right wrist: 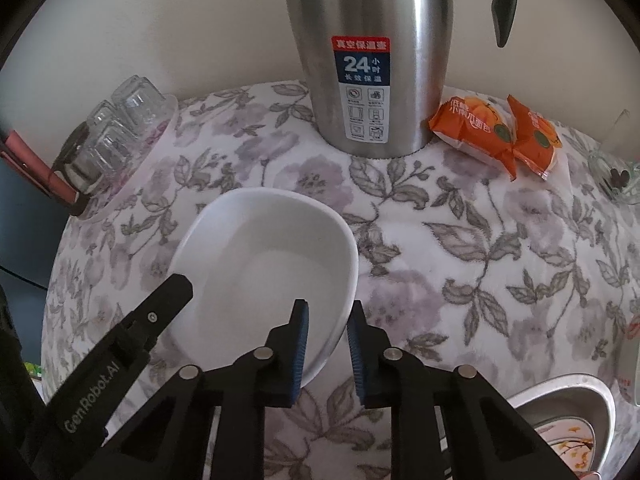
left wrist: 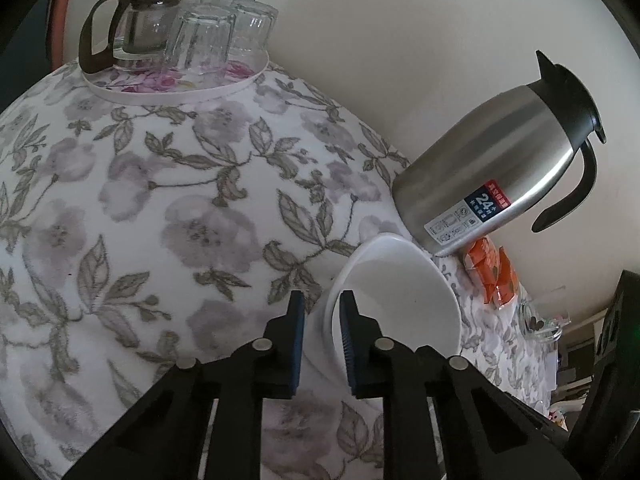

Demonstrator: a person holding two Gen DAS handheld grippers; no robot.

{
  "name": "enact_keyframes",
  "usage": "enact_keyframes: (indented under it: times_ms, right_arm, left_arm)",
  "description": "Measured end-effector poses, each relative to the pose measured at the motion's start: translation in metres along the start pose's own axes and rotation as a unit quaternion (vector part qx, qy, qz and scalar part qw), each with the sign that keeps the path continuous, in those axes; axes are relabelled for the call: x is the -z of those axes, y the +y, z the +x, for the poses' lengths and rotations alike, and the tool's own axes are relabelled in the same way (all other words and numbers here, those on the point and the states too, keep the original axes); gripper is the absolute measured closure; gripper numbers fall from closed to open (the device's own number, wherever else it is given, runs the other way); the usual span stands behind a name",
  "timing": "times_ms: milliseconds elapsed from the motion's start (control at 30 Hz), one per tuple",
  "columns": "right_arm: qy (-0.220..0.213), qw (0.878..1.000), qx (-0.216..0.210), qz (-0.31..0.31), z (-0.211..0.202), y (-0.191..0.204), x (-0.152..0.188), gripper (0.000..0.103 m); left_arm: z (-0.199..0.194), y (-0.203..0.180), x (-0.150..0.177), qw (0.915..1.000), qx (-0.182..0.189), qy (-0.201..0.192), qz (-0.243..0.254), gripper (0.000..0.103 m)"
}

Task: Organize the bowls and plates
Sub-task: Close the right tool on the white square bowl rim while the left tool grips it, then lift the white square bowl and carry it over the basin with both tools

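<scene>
Bowl, left wrist view: white bowl (left wrist: 394, 300) at lower centre-right, its near rim between the fingers.
Left gripper (left wrist: 322, 340): blue pads straddle that rim, one inside, one outside; narrow gap, contact not certain.
Background: thermos jug (left wrist: 496, 168) right, tray of glasses (left wrist: 180, 80) upper left.
Bowl, right wrist view: same bowl (right wrist: 268, 264) centre-left on the floral tablecloth (right wrist: 500, 248).
Right gripper (right wrist: 327, 348): fingers apart, bracketing the bowl's right rim.
Relation: both grippers at opposite rims; steel basin (right wrist: 568, 404) lower right.

— What do my tools look like?
— My left gripper (left wrist: 323, 300) and right gripper (right wrist: 328, 310) are black plastic, blue ribbed pads (right wrist: 301, 344), silver round pins; "GenRobot.AI" in pale lettering along one arm.
</scene>
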State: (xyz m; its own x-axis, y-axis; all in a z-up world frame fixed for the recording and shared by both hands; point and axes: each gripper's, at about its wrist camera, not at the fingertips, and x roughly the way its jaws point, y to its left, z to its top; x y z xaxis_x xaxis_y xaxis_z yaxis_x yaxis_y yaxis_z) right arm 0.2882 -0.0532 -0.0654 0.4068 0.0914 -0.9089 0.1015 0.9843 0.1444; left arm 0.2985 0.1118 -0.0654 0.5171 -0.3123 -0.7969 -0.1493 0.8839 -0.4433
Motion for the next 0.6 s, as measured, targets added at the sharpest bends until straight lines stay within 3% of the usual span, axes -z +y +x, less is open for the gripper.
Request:
enact_keyframes:
  times_ms: [600]
  right_arm:
    - [0.007, 1.000, 0.003, 0.004, 0.0078, 0.0004, 0.0007, 0.086]
  left_arm:
    - [0.0097, 0.0027, 0.0046, 1.0000, 0.007, 0.002, -0.006, 0.090]
